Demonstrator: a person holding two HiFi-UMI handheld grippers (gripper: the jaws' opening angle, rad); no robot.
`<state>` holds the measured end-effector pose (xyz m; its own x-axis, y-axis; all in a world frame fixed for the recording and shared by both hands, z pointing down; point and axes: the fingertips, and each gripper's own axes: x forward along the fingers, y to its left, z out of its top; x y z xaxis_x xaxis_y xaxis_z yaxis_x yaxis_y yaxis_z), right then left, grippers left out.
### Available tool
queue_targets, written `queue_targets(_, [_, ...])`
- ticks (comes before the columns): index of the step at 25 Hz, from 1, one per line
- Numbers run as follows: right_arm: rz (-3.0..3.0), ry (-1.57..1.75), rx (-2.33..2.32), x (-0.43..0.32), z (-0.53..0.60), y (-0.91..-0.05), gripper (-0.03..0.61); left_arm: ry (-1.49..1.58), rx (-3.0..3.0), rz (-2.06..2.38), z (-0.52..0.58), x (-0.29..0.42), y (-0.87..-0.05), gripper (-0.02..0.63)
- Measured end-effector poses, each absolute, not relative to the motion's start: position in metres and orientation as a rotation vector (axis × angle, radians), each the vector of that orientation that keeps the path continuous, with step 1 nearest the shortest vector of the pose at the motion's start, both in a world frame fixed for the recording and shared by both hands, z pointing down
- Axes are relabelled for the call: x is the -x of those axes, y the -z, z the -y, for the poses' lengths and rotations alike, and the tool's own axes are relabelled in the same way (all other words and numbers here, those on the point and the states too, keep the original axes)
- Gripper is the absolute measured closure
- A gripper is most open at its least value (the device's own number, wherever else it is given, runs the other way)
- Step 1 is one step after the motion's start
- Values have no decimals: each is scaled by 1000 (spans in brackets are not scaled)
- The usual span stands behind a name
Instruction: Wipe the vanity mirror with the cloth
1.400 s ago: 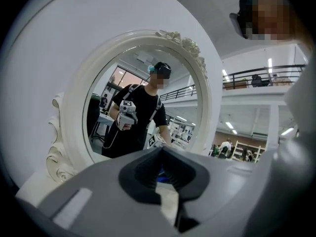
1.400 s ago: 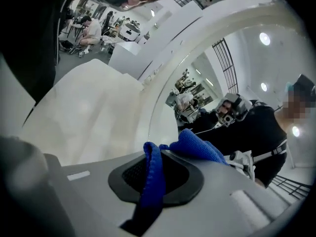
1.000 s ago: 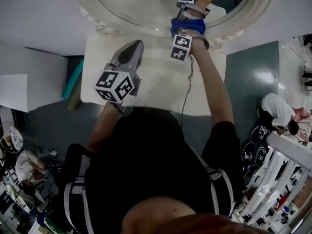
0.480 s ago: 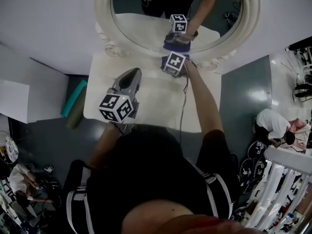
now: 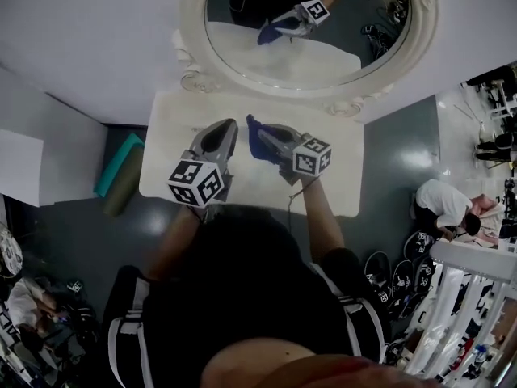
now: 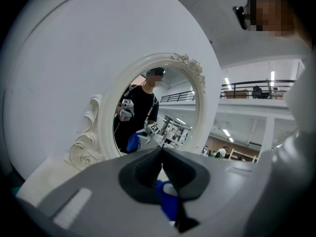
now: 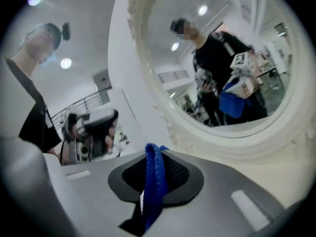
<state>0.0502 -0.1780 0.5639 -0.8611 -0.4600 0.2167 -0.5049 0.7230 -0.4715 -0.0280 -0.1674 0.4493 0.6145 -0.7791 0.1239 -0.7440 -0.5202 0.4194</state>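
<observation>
The right tool (image 5: 266, 138) is clamped on the blue cloth (image 5: 253, 132), held over the middle of the white counter (image 5: 339, 186), clear of the glass. The oval vanity mirror (image 5: 307, 31) stands at the counter's twelve o'clock edge. Just beside the cloth, at its nine o'clock, the left tool (image 5: 226, 129) has its jaws pressed together.

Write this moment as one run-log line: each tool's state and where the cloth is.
right tool: shut on blue cloth, clear of vanity mirror | left tool: shut, empty | both over white vanity table

Left gripper (image 5: 229, 125), right gripper (image 5: 258, 133): jaws closed.
</observation>
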Motion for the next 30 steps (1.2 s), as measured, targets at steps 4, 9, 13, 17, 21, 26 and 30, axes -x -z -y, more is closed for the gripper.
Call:
queue_targets(4, [2936,-767,-1497,-82,161,-489,540,94,-2466,1173,158,37,-440,603])
queue_targets(9, [2723,-334,-1976,-105,130,-432,541,124,-2522,1142,149,51,-425,603])
queue_targets(13, [2599,-182,-2109,-112,106,-409,541,137,-2546,1119,139,54,-422,603])
queue_targets(17, [2572,-194,-2147,-120,88,-403,541,152,-2548,1137,123,49,-418,603])
queue_targets(21, [2583,-193,-2161,-123,79,-407,540,148,-2547,1156,112,42,-422,603])
queue_targets(26, [2603,-221,-2150,-129,58,-410,540,131,-2555,1182,90,29,-417,603])
queue_targets(30, [2594,-201,-2149,-140,53,-410,540,129,-2562,1181,81,15,-416,604])
